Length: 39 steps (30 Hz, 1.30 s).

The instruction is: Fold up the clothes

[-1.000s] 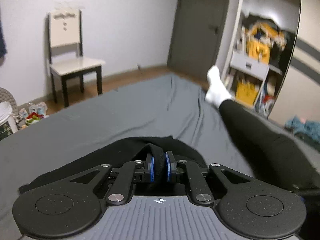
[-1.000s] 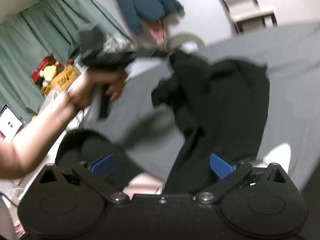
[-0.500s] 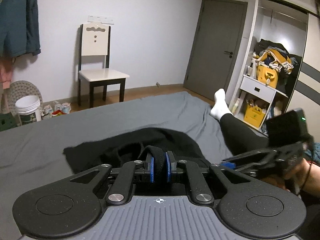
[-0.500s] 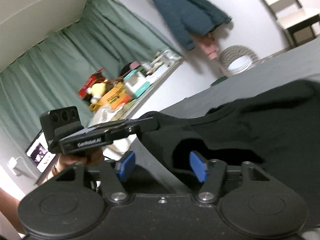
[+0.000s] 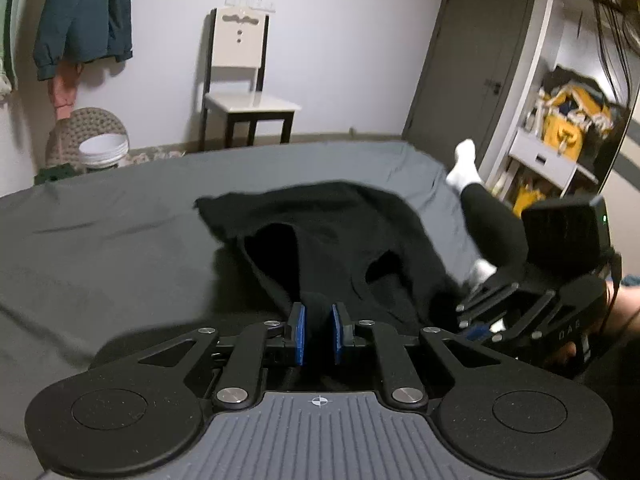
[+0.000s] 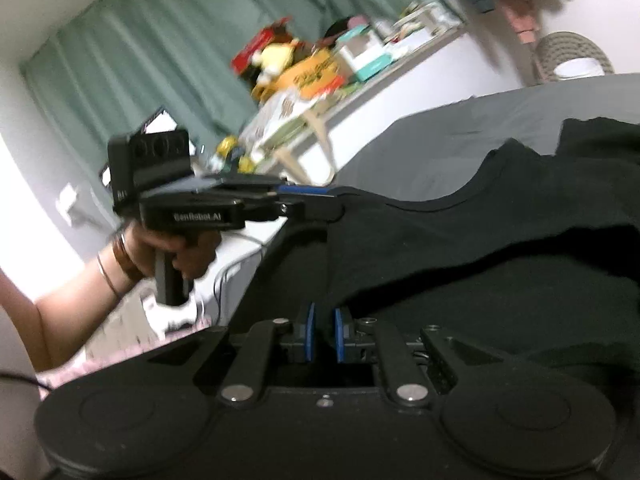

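Right gripper [image 6: 324,334], open half second ago, now clamped on black garment [image 6: 500,240] beside left gripper [image 5: 318,334], also pinching; garment lifted off bed [image 5: 100,240], ready to spread.

Both wrist views sit low, sharing the black garment [image 5: 344,232]

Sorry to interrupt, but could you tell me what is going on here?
A person sitting on a bed with a grey sheet is folding a black garment. The left hand-held gripper is shut on a bunch of the black cloth, and the right hand-held gripper is shut on another part of its edge. The garment is held up at the near end, while its far end rests on the sheet. No fold is finished yet.
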Available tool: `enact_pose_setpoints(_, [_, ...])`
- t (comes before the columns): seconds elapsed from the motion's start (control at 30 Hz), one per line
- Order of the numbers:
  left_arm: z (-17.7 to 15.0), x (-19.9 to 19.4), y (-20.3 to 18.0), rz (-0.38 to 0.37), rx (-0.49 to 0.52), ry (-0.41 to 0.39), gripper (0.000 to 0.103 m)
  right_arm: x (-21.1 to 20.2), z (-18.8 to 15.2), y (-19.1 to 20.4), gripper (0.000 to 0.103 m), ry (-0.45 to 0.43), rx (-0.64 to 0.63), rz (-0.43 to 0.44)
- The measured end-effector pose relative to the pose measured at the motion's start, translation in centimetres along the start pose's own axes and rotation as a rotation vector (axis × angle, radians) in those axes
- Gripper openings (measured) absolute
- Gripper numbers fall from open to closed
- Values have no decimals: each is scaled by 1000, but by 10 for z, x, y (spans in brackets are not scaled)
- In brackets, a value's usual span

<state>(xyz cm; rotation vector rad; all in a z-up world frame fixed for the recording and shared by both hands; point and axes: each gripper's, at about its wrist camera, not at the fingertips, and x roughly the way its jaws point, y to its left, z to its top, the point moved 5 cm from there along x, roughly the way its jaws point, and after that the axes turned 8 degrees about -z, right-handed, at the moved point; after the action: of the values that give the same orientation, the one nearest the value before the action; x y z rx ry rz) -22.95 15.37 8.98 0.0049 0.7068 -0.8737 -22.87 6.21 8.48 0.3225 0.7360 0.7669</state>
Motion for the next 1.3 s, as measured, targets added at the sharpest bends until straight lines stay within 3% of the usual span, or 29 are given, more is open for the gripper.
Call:
enact_pose_setpoints(0.23, [-3,-38,4,82,30,20,12,4,-10,10,19,28,-11,0])
enact_pose_setpoints(0.37, [12,-36,-24,78,261,65,12,7,-8,14,25,2,-6,6])
enact_pose_setpoints(0.43, [19,-24,-44,59,407,126,13,5,-7,13,26,-10,3,15])
enact_pose_setpoints(0.57, [15,5,-77,73,798,297,21,1,-5,10,26,-34,21,32])
enact_pose_setpoints(0.63, [13,14,-86,59,928,356,21,-1,-4,9,29,-46,30,40])
enact_pose_setpoints(0.77, [15,29,-103,19,1109,432,21,-6,-2,7,30,-71,48,57])
enact_pose_setpoints(1.07, [7,33,-124,-9,1325,487,23,-8,1,4,33,-92,63,80])
enact_pose_setpoints(1.1, [6,34,-127,-13,1349,493,27,-8,2,4,33,-92,64,81])
enact_pose_setpoints(1.17, [5,35,-132,-19,1397,505,48,-7,2,3,33,-93,65,85])
enact_pose_setpoints(1.2, [4,35,-134,-23,1421,511,67,-7,2,3,33,-94,65,86])
enact_pose_setpoints(1.23, [3,36,-136,-26,1445,517,74,-7,3,3,34,-94,66,88])
enact_pose_setpoints(1.3, [1,36,-141,-33,1493,528,73,-7,3,3,34,-95,67,91])
